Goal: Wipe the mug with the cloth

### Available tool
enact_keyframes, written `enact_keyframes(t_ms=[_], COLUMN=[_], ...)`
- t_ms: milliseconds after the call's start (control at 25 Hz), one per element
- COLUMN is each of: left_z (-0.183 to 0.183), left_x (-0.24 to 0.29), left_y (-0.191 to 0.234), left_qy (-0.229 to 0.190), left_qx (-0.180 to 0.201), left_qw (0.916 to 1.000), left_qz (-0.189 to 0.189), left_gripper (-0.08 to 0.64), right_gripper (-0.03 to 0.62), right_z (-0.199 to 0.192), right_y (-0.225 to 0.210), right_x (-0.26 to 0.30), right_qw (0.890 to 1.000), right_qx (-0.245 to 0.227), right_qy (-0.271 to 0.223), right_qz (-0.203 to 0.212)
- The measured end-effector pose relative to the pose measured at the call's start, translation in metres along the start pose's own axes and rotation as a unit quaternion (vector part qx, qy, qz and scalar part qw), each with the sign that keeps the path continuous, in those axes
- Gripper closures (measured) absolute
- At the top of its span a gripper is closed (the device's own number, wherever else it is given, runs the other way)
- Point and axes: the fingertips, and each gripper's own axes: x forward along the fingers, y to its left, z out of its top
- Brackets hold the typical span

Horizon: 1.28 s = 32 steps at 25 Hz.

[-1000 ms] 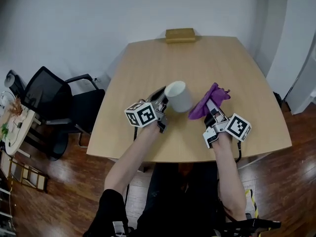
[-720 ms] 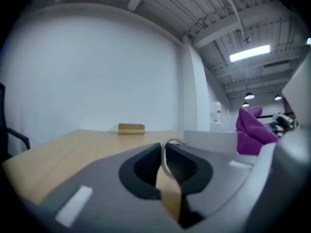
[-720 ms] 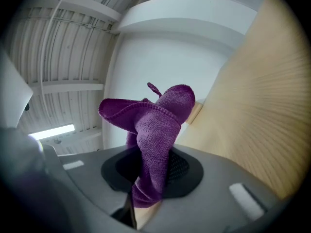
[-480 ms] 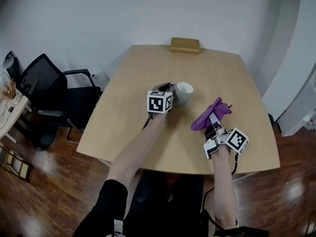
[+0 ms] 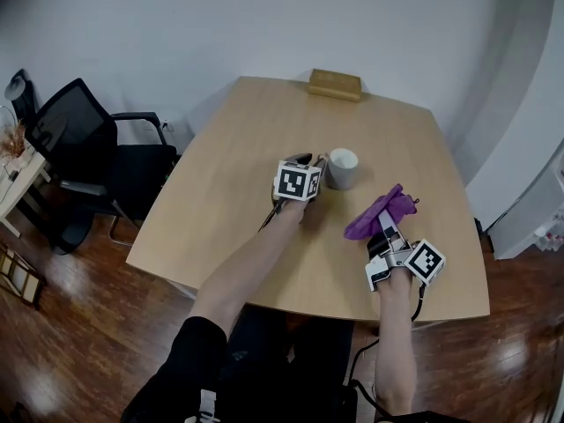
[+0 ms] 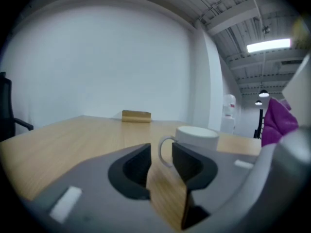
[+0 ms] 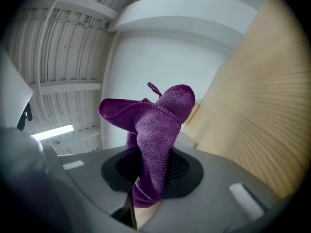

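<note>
Mug point(image 5: 341, 167) on table point(image 5: 238, 157); left gripper point(image 6: 161, 153) jaws just opened, empty; right gripper point(image 7: 151, 178) clamps cloth point(image 7: 154, 120).

Wall point(image 5: 220, 25): plain white, at 12 o'clock.
Floor point(image 5: 79, 324): dark glossy wood.
Table point(image 5: 229, 166): light wood, centre.
Office chair point(image 5: 79, 139): black, at 9 o'clock.
Ceiling light point(image 6: 267, 45): lit strip.

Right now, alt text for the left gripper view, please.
A white mug stands upright on the wooden table, its handle in the gap between the jaws of the left hand-held gripper, which have just been opening and don't press it. A tan block sits at the far edge, purple cloth at right.
</note>
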Motion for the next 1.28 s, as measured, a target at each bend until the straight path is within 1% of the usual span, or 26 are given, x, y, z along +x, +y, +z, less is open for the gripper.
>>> enact_keyframes(t_ms=[160, 240, 400, 480, 560, 680, 800, 920, 1080, 1120, 1160, 1280], left_z=[-0.007, -0.011, -0.011, -0.01, -0.009, -0.01, -0.005, -0.005, -0.012, -0.013, -0.014, -0.015], left_x=[-0.001, -0.001, 0.0, 0.004, 0.007, 0.007, 0.008, 0.017, 0.03, 0.031, 0.031, 0.024], left_y=[-0.008, -0.01, 0.006, 0.017, 0.021, 0.014, 0.007, 0.005, 0.0, -0.001, -0.001, -0.004], left_qy=[0.026, 0.036, 0.042, 0.049, 0.052, 0.052, 0.05, 0.058, 0.069, 0.073, 0.075, 0.074], left_qx=[0.014, 0.017, 0.031, 0.032, 0.037, 0.073, 0.107, 0.136, 0.148, 0.151, 0.15, 0.135], left_qw=[0.9982, 0.997, 0.9958, 0.9954, 0.9942, 0.9895, 0.9853, 0.9817, 0.9782, 0.9777, 0.9781, 0.9817], left_qz=[-0.052, -0.067, -0.075, -0.075, -0.086, -0.113, -0.123, -0.12, -0.128, -0.127, -0.123, -0.112], left_gripper=[0.42, 0.422, 0.422, 0.422, 0.422, 0.422, 0.422, 0.422, 0.423, 0.444, 0.481, 0.494], right_gripper=[0.506, 0.506, 0.506, 0.506, 0.506, 0.506, 0.506, 0.506, 0.506, 0.506, 0.506, 0.506], right_z=[0.006, 0.007, -0.003, -0.004, 0.001, 0.002, -0.002, -0.004, -0.01, -0.01, -0.01, -0.009], right_y=[-0.001, -0.002, 0.004, 0.004, 0.002, 0.002, 0.003, 0.006, 0.006, 0.006, 0.005, 0.005], right_x=[0.001, 0.002, 0.003, 0.001, -0.002, -0.003, -0.001, 0.001, 0.001, 0.001, 0.001, 0.0], right_qw=[1.0, 1.0, 1.0, 1.0, 1.0, 1.0, 1.0, 1.0, 1.0, 1.0, 1.0, 0.999], right_qx=[0.002, 0.003, 0.005, 0.006, 0.008, 0.003, -0.002, -0.002, -0.003, -0.003, -0.003, -0.007], right_qy=[0.001, 0.002, 0.011, 0.015, 0.014, 0.013, 0.021, 0.023, 0.03, 0.03, 0.03, 0.032], right_qz=[0.004, 0.005, 0.013, 0.011, 0.006, 0.009, 0.007, 0.008, 0.005, 0.002, -0.001, -0.006])
